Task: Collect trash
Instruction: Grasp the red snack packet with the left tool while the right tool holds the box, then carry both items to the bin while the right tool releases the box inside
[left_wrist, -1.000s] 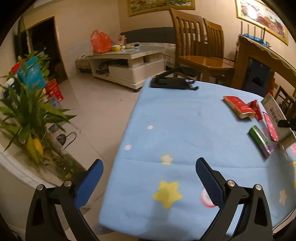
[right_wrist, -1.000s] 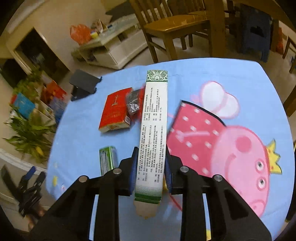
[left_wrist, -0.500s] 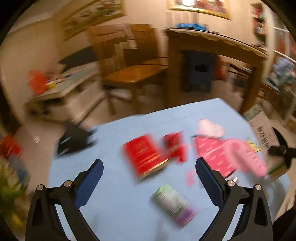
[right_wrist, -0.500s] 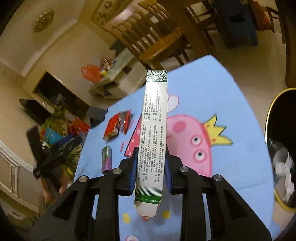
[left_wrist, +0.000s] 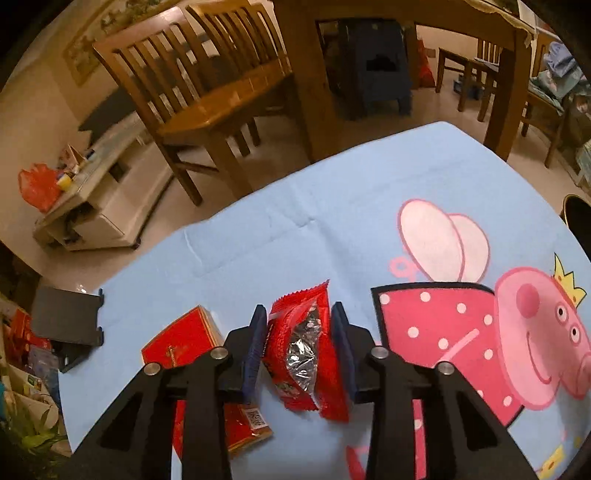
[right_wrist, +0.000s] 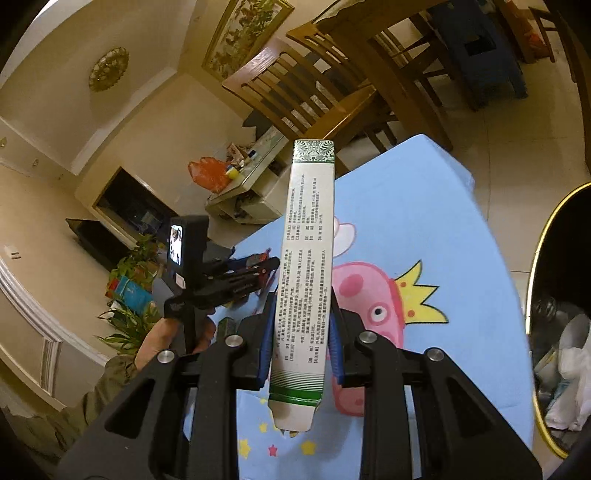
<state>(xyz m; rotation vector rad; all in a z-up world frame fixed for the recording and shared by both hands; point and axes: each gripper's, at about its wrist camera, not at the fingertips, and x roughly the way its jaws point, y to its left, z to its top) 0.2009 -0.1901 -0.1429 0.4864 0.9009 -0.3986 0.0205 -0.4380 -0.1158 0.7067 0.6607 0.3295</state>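
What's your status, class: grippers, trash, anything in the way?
Left gripper closed around red snack wrapper on the table. Right gripper shut on long white carton, raised near the bin. Red box beside wrapper.

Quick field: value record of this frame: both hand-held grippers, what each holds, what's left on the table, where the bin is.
left hand-held gripper: closed around red snack wrapper, wrapper at table level
right hand-held gripper: shut on long white-and-green box, held above the table
left on table: red box, beside the left hand-held gripper
surface: blue cartoon tablecloth
trash bin: off the table's right edge, gold rim, already holds trash
other: black stand at the table's far left edge
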